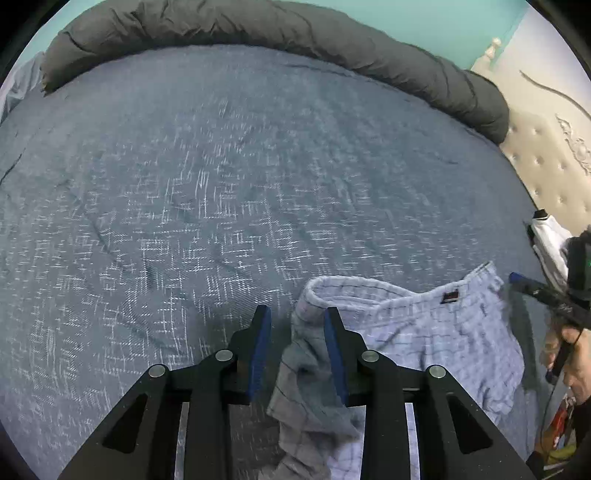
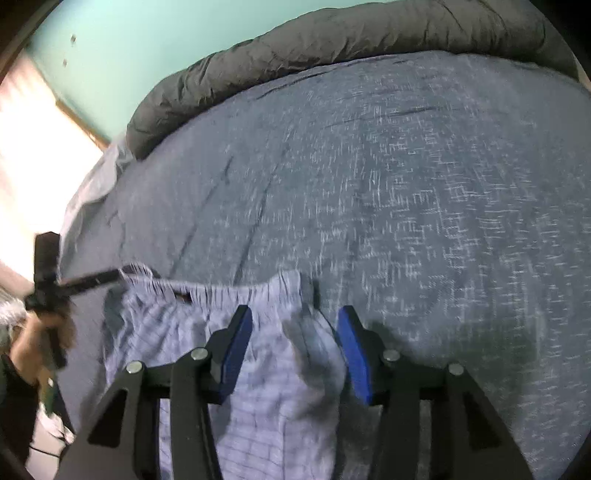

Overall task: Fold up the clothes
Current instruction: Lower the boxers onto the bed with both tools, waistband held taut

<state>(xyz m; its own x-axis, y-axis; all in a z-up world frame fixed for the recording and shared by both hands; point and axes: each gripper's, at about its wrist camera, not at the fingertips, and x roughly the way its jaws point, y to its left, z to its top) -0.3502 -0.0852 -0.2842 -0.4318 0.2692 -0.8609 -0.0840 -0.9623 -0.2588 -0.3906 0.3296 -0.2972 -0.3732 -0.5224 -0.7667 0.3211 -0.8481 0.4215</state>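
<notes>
Shorts (image 1: 436, 332) waistband facing far pillow (image 1: 258, 26)

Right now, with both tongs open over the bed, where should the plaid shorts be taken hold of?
By the gathered waistband, one corner per tongs, coming from the near side over the legs. It is the thickest, straightest edge, lying flat across the blue bedspread, with the label marking its middle.

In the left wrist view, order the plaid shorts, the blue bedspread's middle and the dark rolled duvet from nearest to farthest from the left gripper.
1. Plaid shorts: between and right of the left gripper.
2. Blue bedspread: ahead, mid-view.
3. Dark rolled duvet: far edge, top.
</notes>
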